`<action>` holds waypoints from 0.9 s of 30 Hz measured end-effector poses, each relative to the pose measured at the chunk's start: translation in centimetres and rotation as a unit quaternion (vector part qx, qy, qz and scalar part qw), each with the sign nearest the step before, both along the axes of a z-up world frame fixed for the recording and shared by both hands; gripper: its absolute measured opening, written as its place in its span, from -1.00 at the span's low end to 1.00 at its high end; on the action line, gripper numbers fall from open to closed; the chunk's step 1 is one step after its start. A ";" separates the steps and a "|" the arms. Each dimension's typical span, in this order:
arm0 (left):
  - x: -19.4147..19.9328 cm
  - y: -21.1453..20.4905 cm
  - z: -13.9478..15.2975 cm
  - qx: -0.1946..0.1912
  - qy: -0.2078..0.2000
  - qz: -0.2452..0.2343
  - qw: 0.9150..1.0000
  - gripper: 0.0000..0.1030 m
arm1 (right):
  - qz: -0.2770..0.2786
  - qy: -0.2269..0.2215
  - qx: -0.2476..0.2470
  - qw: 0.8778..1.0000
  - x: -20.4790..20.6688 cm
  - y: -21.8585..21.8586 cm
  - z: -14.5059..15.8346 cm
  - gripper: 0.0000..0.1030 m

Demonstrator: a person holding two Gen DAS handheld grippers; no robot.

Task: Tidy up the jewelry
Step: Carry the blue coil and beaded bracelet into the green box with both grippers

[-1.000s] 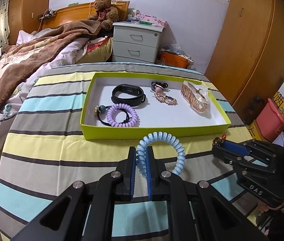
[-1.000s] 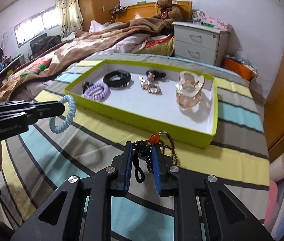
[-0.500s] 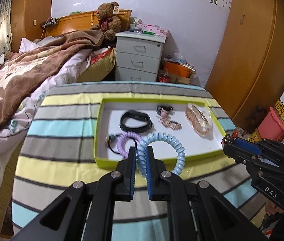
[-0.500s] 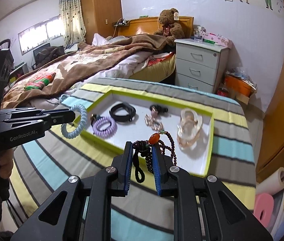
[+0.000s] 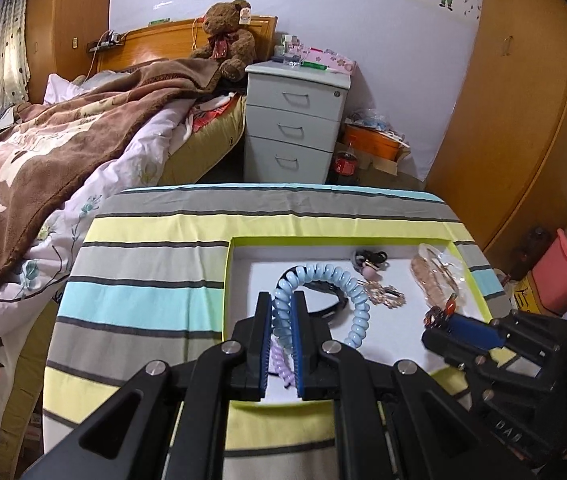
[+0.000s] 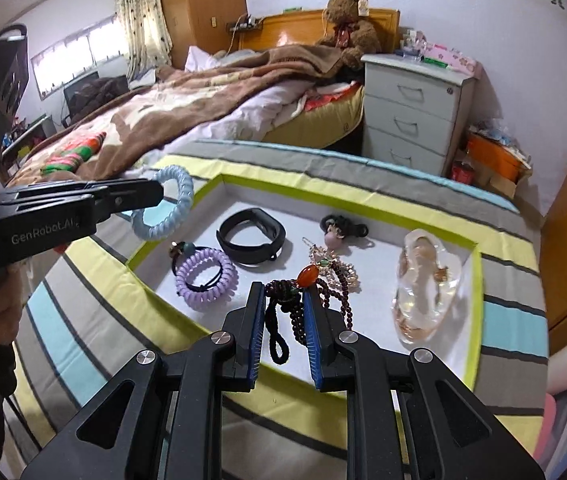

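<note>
The worktop (image 6: pixel 83 320), under its striped cloth, carries one green-rimmed tray (image 6: pixel 363 196), and we read that tray as the gathering place for every piece. Inside it already lie a clear hair claw (image 6: pixel 423 280) at the right, a black wristband (image 6: pixel 251 236) in the middle, a purple coil tie (image 6: pixel 207 276) near the front left corner, a dark hair tie with a pink bead (image 6: pixel 339 228) toward the back, and a small gold clip (image 5: pixel 383 294). They sit apart from one another, which we take as deliberate, so each stays easy to pick out.

We carry two pieces at once, one in each hand, probably to save a trip. Our left tool (image 5: pixel 281 320) is clamped on a blue coil tie (image 5: pixel 347 296), pinching one side of the loop so the rest hangs free above the tray's left part. Our right tool (image 6: pixel 283 312) is clamped, jaws a little apart, on a dark bead bracelet (image 6: pixel 299 304) with an orange stone; its cord and beads dangle between the pads, above the tray's front edge. Neither piece rests on the tray floor yet, and the bare patch in the front middle looks the best landing spot.
</note>
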State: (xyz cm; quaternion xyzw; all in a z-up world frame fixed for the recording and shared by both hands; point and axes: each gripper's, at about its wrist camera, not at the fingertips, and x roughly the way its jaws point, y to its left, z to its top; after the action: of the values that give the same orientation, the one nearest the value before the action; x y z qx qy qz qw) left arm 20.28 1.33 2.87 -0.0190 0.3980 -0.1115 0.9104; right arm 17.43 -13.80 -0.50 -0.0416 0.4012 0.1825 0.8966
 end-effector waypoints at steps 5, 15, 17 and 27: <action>1.5 -0.5 -1.8 0.007 0.018 -0.004 1.000 -0.81 | 0.001 0.012 -0.008 1.000 1.6 0.4 -1.2 -0.62; 2.7 -1.5 -4.1 0.023 0.039 -0.008 0.999 -0.81 | 0.003 0.030 -0.025 0.999 3.0 1.0 -3.1 -0.62; 2.7 -1.7 -4.3 0.023 0.041 -0.009 0.999 -0.81 | 0.003 0.030 -0.027 0.999 3.2 1.0 -3.1 -0.62; 3.1 -2.1 -5.0 0.030 0.053 -0.004 0.998 -0.81 | 0.007 0.032 -0.044 0.998 3.3 1.5 -3.8 -0.62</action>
State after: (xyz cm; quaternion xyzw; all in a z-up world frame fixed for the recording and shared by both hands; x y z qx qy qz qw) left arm 23.36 -0.75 -2.13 0.0042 0.4491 -0.1023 0.8876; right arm 20.74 -12.34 -4.28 -0.0782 0.4368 0.1718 0.8795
